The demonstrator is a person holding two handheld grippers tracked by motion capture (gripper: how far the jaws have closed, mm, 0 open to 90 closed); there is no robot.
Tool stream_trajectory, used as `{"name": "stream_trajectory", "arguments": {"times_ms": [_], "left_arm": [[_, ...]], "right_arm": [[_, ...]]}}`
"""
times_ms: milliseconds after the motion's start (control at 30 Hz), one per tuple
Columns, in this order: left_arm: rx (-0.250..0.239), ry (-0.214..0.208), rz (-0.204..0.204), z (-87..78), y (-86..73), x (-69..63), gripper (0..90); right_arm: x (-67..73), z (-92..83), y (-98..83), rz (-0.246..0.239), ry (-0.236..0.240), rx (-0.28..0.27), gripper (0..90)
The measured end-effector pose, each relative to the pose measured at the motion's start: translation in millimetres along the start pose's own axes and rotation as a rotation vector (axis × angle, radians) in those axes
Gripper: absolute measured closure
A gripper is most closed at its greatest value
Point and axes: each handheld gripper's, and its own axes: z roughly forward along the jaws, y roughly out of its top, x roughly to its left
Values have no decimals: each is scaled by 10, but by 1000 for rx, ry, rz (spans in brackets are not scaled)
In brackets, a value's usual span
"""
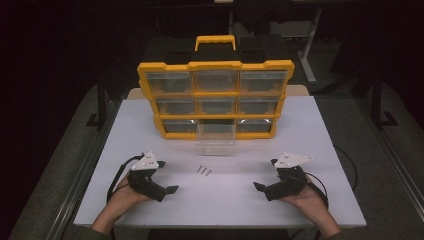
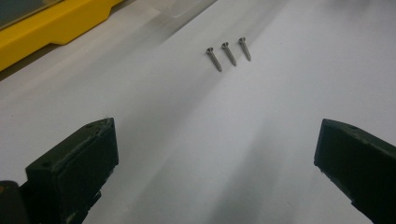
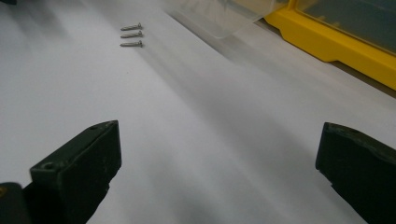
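White surface (image 1: 300, 145) carries it all in the high view: a yellow organiser (image 1: 216, 97) stands toward the far edge, its bottom middle drawer (image 1: 215, 136) pulled out toward the person. Three screws (image 1: 204, 171) lie side by side near the centre, just in front of that drawer. The left gripper (image 1: 170, 190) rests near the near left corner and the right gripper (image 1: 260, 187) near the near right corner, both well apart from the screws and pointing inward toward them.

From the left gripper view, the fingers (image 2: 77, 163) stand wide apart with nothing between them; the screws (image 2: 229, 53) lie ahead on bare surface, the organiser's yellow base (image 2: 51, 25) off to the upper left.

From the right gripper view, its fingers (image 3: 81, 161) are likewise spread and empty; the screws (image 3: 131, 35) sit far ahead at upper left, the clear drawer (image 3: 219, 16) beyond them and to the right.

Judging from this, the work is at its start: picking up has not begun, and the open drawer looks like the goal. The next move calls for one gripper to reach in, straddle a single screw across its shank, and close low against the surface without nudging its neighbours.
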Motion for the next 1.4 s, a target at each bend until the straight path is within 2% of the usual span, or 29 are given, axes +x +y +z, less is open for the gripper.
{"name": "stream_trajectory", "arguments": {"times_ms": [400, 800, 1133, 1400], "left_arm": [[16, -1, -8, 69, 61, 10, 0], [8, -15, -17, 109, 130, -1, 0], [4, -19, -8, 155, 200, -14, 0], [2, -32, -8, 243, 282, -11, 0]], "right_arm": [[-1, 2, -4, -6, 12, 6, 0], [11, -10, 18, 1, 8, -6, 0], [30, 1, 26, -8, 9, -2, 0], [25, -5, 25, -6, 8, -8, 0]]}}
